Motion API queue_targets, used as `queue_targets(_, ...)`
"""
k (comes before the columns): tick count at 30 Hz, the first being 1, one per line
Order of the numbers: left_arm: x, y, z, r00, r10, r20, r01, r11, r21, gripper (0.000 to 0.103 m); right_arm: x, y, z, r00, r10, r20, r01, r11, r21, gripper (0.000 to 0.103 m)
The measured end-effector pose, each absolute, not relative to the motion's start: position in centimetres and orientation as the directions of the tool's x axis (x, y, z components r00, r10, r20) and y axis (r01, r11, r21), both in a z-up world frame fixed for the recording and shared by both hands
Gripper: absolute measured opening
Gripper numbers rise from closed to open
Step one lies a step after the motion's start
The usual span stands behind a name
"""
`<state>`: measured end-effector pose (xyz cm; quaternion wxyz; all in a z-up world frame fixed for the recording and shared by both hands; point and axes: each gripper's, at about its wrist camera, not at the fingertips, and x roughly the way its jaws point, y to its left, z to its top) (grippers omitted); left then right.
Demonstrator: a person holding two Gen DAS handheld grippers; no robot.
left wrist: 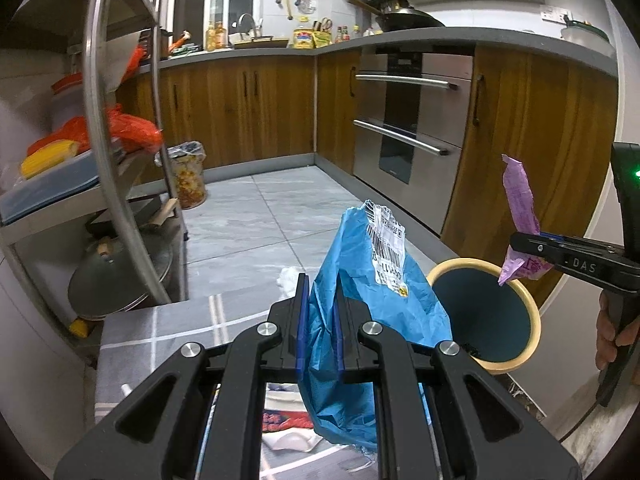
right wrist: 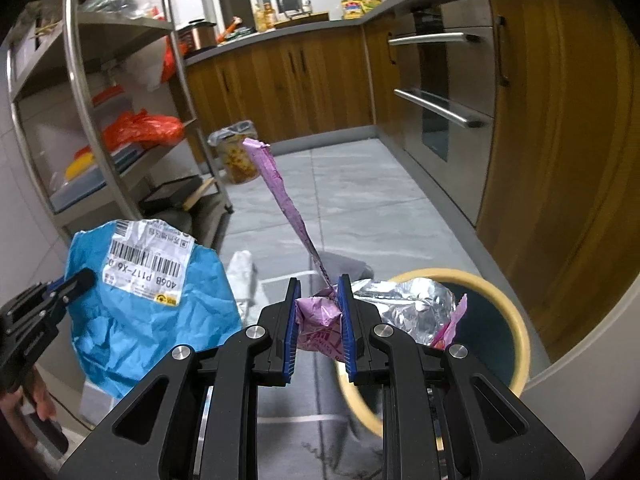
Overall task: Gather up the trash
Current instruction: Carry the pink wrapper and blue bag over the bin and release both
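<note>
The blue mailer [right wrist: 152, 320] bears a barcode label [right wrist: 148, 256] reading "406B P117-X6".

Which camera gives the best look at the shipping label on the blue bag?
The right wrist view: the label faces it flat, barcode and print legible. In the left wrist view the label is seen edge-on, crumpled and foreshortened on the blue bag.

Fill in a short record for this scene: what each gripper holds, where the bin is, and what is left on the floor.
left gripper: shut on blue bag
right gripper: shut on purple wrapper
bin: open, yellow rim, below and just beyond the wrapper
bin contents: cannot tell
floor: white scrap still lying there
</note>
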<state>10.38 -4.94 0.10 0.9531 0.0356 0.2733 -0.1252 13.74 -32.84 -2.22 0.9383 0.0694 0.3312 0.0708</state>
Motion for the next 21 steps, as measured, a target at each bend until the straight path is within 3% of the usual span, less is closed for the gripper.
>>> queue_targets(21,12.6,-14.1,-1.8,0.778,-0.309,-0.547,0.375,0.927,0.009,0.010,14.6,-40.5,-4.3,0.776,0.076,-0.626,0.035,0.986,0.163,0.020)
